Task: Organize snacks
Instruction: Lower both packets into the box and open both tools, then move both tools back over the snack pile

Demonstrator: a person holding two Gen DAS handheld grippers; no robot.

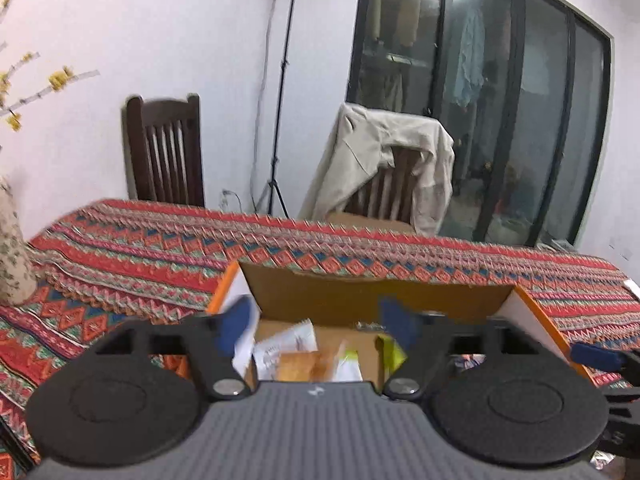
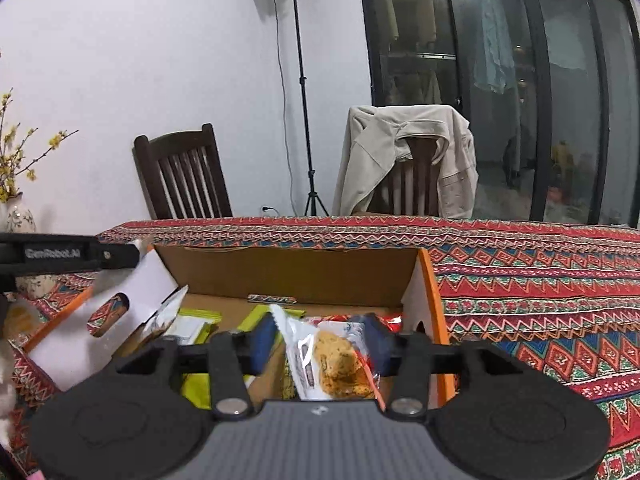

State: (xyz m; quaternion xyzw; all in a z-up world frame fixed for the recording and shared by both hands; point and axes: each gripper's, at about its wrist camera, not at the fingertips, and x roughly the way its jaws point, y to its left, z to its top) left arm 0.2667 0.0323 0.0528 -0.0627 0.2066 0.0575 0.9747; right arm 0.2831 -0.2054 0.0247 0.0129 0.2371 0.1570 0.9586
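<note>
Both tools hang over the open box (image 2: 288,276) at frame centre on the tabletop (image 2: 540,280). The left tool (image 1: 316,320) is open with nothing between its fingers; packets (image 1: 304,356) lie below it. The right tool (image 2: 320,340) is open too, a cookie packet (image 2: 336,360) loose between its fingers. Best to lift straight up, clear of the flaps, so nothing snags.

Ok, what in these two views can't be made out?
- Near part of the cardboard box: hidden in both views by each hand-held gripper's body.
- Cookie packet label: right wrist view, too crumpled to read.
- Packets in the box: left wrist view, blurred.
- Vase: cut off by the left edge.
</note>
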